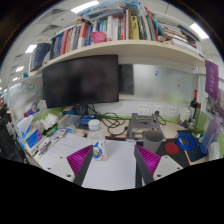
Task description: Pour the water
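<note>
Currently two-finger gripper (113, 160) wide open, holding nothing. Clear plastic water bottle with blue cap (97, 141) ahead, slightly left; centre fingers around body before closing.

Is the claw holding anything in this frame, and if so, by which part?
Nothing is held. The claw is open, with only bare desk between its fingers; the bottle stands beyond them, untouched.

No lettering can be read here: the spines of the books (105, 30) on the shelf, the label on the bottle (98, 148) and the purple poster (211, 78) on the wall all carry marks too small to make out, and the dark monitor (80, 80) shows no writing
</note>
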A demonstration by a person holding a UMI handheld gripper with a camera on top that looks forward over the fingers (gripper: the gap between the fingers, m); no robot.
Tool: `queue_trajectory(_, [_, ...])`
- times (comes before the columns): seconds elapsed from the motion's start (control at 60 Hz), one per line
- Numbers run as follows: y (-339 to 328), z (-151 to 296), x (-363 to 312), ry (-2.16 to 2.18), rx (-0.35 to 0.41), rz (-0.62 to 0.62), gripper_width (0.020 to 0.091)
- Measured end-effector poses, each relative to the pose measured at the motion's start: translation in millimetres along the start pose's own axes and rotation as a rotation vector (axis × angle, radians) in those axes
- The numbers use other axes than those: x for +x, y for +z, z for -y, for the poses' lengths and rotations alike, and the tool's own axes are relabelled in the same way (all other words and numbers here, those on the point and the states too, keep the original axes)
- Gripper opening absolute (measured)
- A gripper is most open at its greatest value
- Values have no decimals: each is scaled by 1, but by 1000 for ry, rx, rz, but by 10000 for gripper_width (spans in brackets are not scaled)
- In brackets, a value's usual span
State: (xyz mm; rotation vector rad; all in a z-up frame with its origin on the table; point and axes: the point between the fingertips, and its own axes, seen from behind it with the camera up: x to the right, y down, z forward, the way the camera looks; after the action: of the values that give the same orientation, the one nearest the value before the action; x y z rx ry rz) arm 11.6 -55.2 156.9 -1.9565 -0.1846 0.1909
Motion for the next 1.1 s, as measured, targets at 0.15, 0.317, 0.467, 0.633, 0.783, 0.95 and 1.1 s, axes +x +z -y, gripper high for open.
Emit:
queue_trajectory(0.15, [68, -21, -47, -15, 8, -5, 859])
queue_trajectory(0.317, [121, -32, -56, -30, 18, -50, 860])
queue_trajectory(0.467, [150, -37, -53, -54, 34, -77, 819])
queue_trajectory(0.633, [166, -35, -51, -62, 62, -78, 589])
queue_trajectory(0.783, [171, -34, -48, -48, 65, -89, 499])
queue_trajectory(0.95, [173, -33, -44, -63, 68, -124, 409])
queue_trajectory(1.1, [165, -10, -52, 28, 51, -71, 408])
